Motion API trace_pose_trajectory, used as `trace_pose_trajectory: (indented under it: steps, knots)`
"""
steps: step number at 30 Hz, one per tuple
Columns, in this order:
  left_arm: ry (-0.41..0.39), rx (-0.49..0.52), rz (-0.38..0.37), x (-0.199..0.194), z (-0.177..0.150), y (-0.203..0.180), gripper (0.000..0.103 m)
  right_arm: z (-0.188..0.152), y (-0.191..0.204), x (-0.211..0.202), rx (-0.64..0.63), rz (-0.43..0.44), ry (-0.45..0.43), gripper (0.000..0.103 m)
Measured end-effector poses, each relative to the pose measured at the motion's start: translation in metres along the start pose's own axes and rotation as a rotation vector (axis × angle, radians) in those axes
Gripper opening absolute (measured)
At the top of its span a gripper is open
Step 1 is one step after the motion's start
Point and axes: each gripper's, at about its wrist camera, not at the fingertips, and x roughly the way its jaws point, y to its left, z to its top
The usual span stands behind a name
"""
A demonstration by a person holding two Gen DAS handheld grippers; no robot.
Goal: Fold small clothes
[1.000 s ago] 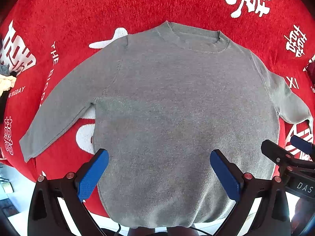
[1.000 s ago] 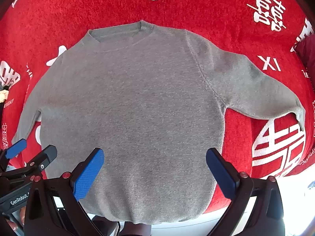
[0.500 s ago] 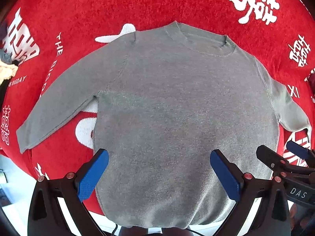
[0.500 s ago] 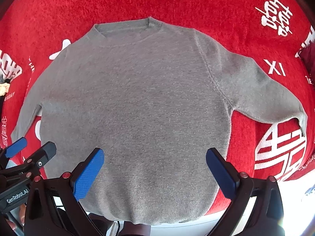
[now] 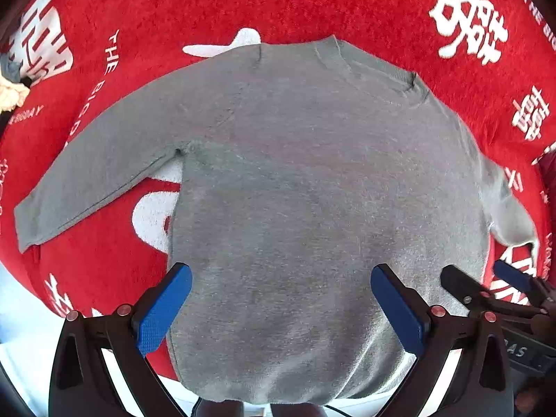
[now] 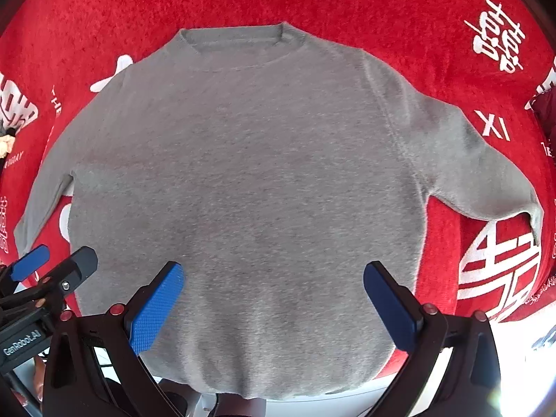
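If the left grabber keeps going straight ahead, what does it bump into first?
Most likely the grey sweater. The left gripper is open and points at the sweater's lower body, lying flat on the red blanket. Nothing shows in between, though depth is hard to judge.

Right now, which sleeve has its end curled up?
The right sleeve; its cuff bends back at the tip. The left sleeve lies straight and flat.

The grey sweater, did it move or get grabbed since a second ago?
Nothing was grabbed. Both grippers moved a little: the left gripper view swung so the grey sweater sits more tilted and lower in view, and in the right gripper view it sits lower. The sweater stayed flat on the red blanket, sleeves spread, both grippers open.
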Motion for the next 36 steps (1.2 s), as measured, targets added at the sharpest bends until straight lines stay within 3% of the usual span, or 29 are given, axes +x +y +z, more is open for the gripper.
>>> trace_pose_trajectory:
  steps: [5,10,16,22,24,26,33,36]
  knots:
    - [-0.016,-0.049,-0.079,-0.003,0.003,0.034,0.103,0.002,0.029,0.0,-0.021,0.003,-0.002,0.103]
    - [-0.036,-0.181,-0.158,0.001,0.005,0.099,0.103,0.006,0.075,0.006,-0.076,0.026,-0.004,0.103]
    - [-0.134,-0.418,-0.231,0.012,-0.008,0.213,0.103,0.01,0.144,0.017,-0.188,0.071,-0.001,0.103]
    - [-0.224,-0.718,-0.422,0.032,-0.044,0.314,0.103,0.003,0.198,0.024,-0.288,0.124,-0.006,0.103]
    - [-0.284,-0.777,-0.511,0.035,-0.054,0.329,0.103,0.0,0.209,0.025,-0.311,0.136,-0.01,0.103]
    - [-0.318,-0.801,-0.537,0.039,-0.056,0.335,0.103,-0.002,0.219,0.026,-0.327,0.144,-0.012,0.103]
    - [-0.414,-0.886,-0.589,0.051,-0.037,0.348,0.103,0.0,0.243,0.029,-0.365,0.172,-0.022,0.103]
    - [-0.42,-0.903,-0.543,0.051,-0.024,0.35,0.102,0.0,0.252,0.031,-0.38,0.173,-0.018,0.103]
